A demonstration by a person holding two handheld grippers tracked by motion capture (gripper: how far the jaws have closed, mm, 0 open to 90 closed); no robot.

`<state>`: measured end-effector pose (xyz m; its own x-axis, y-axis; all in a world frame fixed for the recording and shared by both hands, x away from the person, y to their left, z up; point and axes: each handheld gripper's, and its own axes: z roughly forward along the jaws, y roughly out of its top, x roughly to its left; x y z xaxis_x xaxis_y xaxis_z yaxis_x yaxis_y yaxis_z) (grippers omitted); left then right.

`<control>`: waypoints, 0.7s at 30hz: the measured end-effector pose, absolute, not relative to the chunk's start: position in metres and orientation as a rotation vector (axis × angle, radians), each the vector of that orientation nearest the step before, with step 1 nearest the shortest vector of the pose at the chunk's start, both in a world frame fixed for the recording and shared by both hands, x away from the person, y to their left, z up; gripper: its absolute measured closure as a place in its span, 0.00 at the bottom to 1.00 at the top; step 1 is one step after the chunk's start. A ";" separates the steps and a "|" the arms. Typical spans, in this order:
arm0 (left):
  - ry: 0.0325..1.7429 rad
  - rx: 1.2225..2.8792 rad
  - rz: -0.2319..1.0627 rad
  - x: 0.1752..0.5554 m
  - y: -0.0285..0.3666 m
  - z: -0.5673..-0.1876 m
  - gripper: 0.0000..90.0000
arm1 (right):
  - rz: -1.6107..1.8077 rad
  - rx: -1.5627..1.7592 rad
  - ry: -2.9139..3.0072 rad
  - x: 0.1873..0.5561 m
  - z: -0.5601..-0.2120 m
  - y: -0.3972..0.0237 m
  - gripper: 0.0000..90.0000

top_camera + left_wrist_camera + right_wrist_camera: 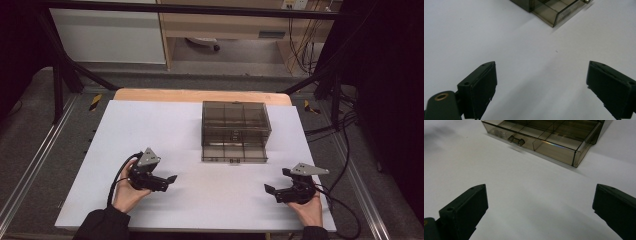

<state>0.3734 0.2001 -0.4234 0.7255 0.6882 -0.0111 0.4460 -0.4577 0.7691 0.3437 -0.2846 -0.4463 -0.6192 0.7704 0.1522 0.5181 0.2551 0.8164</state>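
Here the smoky, see-through plastic organiser box (235, 131) with its inner compartments sits on the white bench (150, 130), toward the far middle of the surface, with a wooden strip showing behind the white top. A small latch handle (516, 140) juts from the box's front wall, facing the person.

The left hand-held gripper (167, 181) rests low over the bench at the near left, held in the person's left hand (127, 194), a grey three-cornered plate on top of it. In the left gripper view its two black jaws stand wide apart with nothing but bare white surface between them, and a corner of the box (554, 11) lies ahead, well apart from the jaws.

The right hand-held gripper (272, 192) sits at the near right in the right hand (309, 210), pointing inward. Its jaws are likewise spread wide and hold nothing. In the right gripper view the box's front wall (544, 145) shows ahead, clear of the jaws.
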 end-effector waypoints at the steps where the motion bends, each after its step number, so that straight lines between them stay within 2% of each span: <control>1: 0.858 2.125 0.388 0.372 0.204 -0.424 0.10 | 1.298 1.193 2.253 0.344 -0.446 -0.285 0.01; 21: 0.946 2.088 0.391 0.352 0.271 -0.444 0.10 | 1.299 1.200 2.253 0.344 -0.447 -0.284 0.01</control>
